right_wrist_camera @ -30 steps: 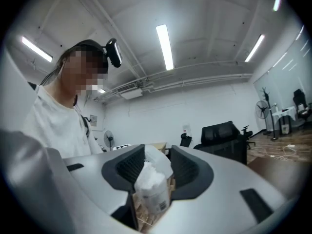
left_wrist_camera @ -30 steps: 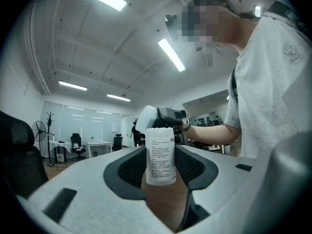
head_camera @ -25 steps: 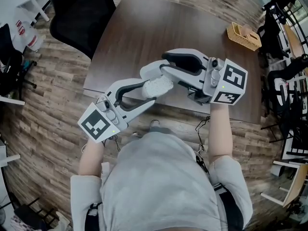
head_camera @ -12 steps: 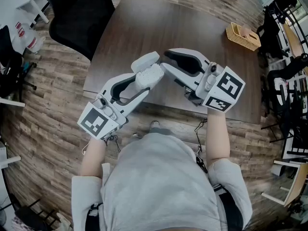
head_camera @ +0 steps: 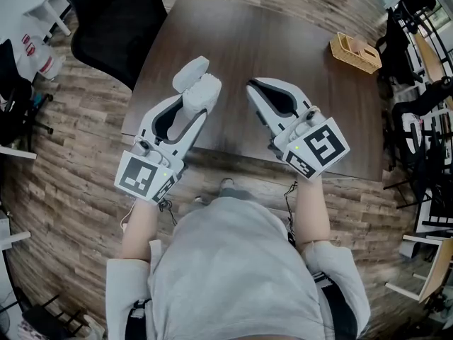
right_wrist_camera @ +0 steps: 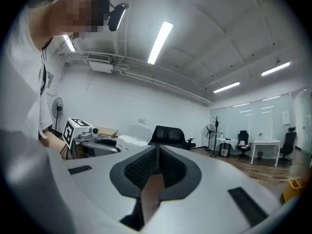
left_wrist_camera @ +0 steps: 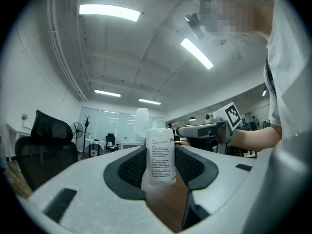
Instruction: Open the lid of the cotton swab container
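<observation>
Compared with a second ago, when both tools met over the near edge of the dark wooden table (head_camera: pixel 283 48) and the right tongs (head_camera: pixel 253 89) had their jaws at the top end of the cotton swab container (head_camera: pixel 205 91), the two tools are now drawn apart, side by side. The left tongs (head_camera: pixel 197 99) have swung away to the left, carrying the container with them. The lid (head_camera: pixel 191 73), closed a second ago, now stands flipped up beyond the container's top. The right tongs have just been closing and their jaws now meet with nothing between them, as the right gripper view (right_wrist_camera: pixel 157 152) confirms. The left tongs (left_wrist_camera: pixel 161 167) are unchanged: jaws held fairly wide, pads pressed on either side of the white container (left_wrist_camera: pixel 161 155), which stands upright between them above the table. In the left gripper view the open lid (left_wrist_camera: pixel 142 121) is only a pale, see-through shape behind the container, hard to make out. The label's print is too small to read, and the container's base is hidden by the tongs. A woven basket (head_camera: pixel 355 52) sits at the table's far right corner, well apart from everything else.
</observation>
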